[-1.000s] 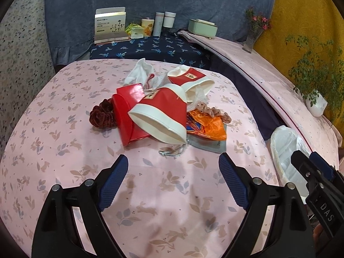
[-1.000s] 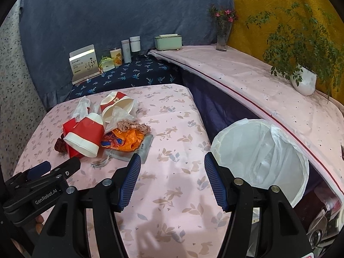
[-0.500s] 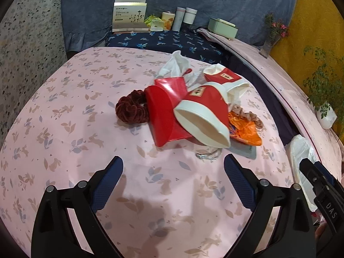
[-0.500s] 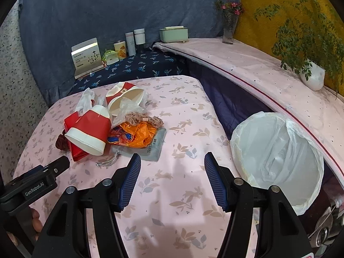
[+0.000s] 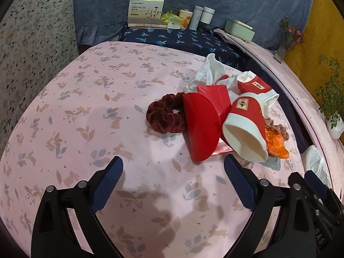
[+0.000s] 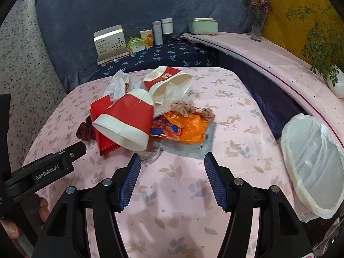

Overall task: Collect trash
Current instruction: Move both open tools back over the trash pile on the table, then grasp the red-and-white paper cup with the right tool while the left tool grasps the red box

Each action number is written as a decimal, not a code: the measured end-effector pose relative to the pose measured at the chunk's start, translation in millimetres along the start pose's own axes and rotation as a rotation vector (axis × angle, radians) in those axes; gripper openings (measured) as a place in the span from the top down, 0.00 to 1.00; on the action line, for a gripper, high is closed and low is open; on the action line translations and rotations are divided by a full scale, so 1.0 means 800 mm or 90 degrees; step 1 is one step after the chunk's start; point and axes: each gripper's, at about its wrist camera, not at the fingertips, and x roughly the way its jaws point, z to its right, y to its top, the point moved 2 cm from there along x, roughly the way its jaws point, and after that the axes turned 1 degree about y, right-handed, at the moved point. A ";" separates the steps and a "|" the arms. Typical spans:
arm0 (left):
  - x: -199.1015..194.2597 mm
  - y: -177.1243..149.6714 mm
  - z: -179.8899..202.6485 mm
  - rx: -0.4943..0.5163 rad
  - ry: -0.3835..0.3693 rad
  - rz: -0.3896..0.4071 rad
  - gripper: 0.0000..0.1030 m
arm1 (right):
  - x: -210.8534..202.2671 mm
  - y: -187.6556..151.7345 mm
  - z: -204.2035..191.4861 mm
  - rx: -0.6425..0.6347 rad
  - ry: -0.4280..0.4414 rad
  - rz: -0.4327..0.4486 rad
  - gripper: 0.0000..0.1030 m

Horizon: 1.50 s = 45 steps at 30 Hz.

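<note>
A pile of trash lies on the pink table (image 5: 86, 129): a red-and-white paper cup (image 5: 245, 126) (image 6: 126, 120) on its side, a second cup (image 6: 167, 83) behind, a red folded carton (image 5: 202, 124), an orange wrapper (image 6: 180, 126), a grey pouch (image 6: 193, 146), white tissue (image 5: 210, 71), a dark red scrunchie (image 5: 165, 116) and a pink scrunchie (image 6: 193, 109). My left gripper (image 5: 174, 178) is open and empty, just short of the carton. My right gripper (image 6: 172, 178) is open and empty, just short of the pouch. A bin lined with a white bag (image 6: 311, 163) stands right of the table.
A dark blue shelf (image 6: 167, 56) behind the table holds a box, jars and bottles. A pink ledge (image 6: 268, 58) on the right carries a green box, a flower vase and a potted plant. The left gripper's body (image 6: 43, 172) shows at the right wrist view's left.
Both grippers moved closer to the pile. The left gripper swung left, so the pile now sits to its right. Both stay open.
</note>
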 end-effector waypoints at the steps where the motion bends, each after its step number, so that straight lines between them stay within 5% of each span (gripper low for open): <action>1: 0.001 0.001 -0.003 0.000 0.003 0.001 0.12 | 0.004 0.000 -0.006 -0.005 0.003 -0.001 0.42; 13: 0.012 0.015 -0.019 0.003 0.002 -0.003 0.12 | 0.058 0.014 -0.037 -0.018 0.009 -0.020 0.45; 20: 0.025 0.018 -0.003 0.014 -0.010 -0.013 0.12 | 0.073 0.021 -0.025 -0.002 0.013 -0.036 0.88; 37: 0.060 0.023 0.064 0.053 -0.040 -0.030 0.13 | 0.012 0.044 0.037 0.053 -0.003 0.044 0.92; 43: 0.066 0.018 0.076 0.060 -0.050 -0.050 0.48 | -0.005 0.043 0.052 0.059 -0.015 0.062 0.92; 45: 0.066 0.015 0.078 0.059 -0.057 -0.056 0.67 | -0.008 0.043 0.057 0.062 -0.017 0.065 0.92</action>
